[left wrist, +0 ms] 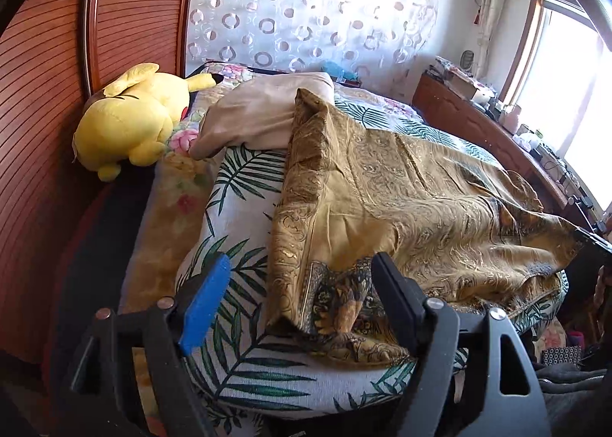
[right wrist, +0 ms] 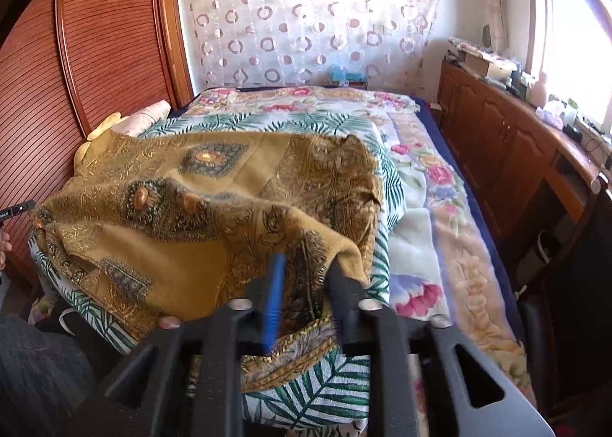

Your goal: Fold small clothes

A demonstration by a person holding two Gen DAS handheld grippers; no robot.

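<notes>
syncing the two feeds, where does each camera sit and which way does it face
Left wrist: on the left gripper, angled down over the bed's near left; its jaws stand open, the gold cloth between them; plush at the wardrobe.
Right wrist: on the right gripper, angled down from the near right; jaws apart astride the gold cloth's corner; a sleeve shows lower left.
Shared: gold cloth, leaf-print cover, ring-pattern curtain.
</notes>
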